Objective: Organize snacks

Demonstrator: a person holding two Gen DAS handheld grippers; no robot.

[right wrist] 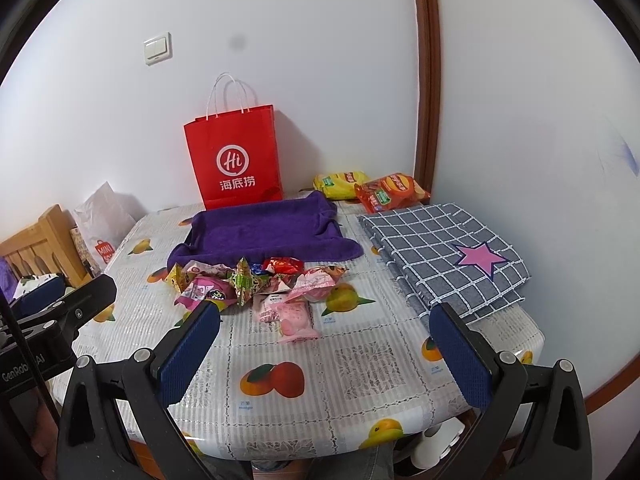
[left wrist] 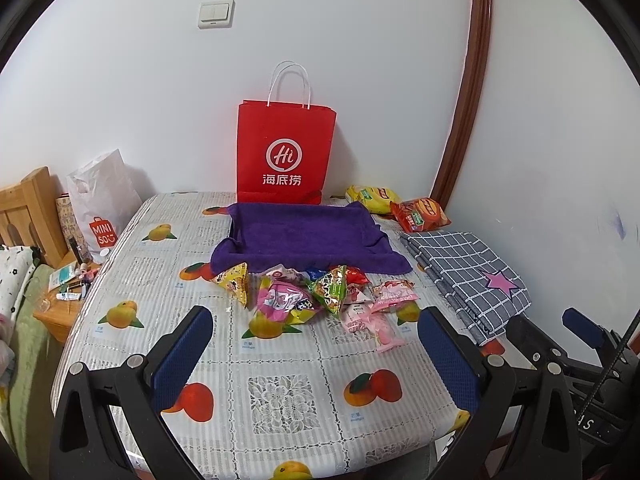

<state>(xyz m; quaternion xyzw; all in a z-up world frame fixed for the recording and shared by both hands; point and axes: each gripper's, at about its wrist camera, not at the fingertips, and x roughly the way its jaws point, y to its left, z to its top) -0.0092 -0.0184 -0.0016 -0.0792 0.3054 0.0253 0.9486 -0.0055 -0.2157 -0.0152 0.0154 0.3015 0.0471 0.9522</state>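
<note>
Snacks lie strewn left-to-right along purple towel's near edge.

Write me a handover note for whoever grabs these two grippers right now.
Left gripper: open, empty, hovering over the table's near edge.
Right gripper: open, empty, alongside it.
Small snack packets lie in a loose pile in front of the purple towel-lined tray, which holds nothing.
Two chip bags sit at the back right, beside the red paper bag.
Done: nothing sorted yet.
Left: every snack.
</note>
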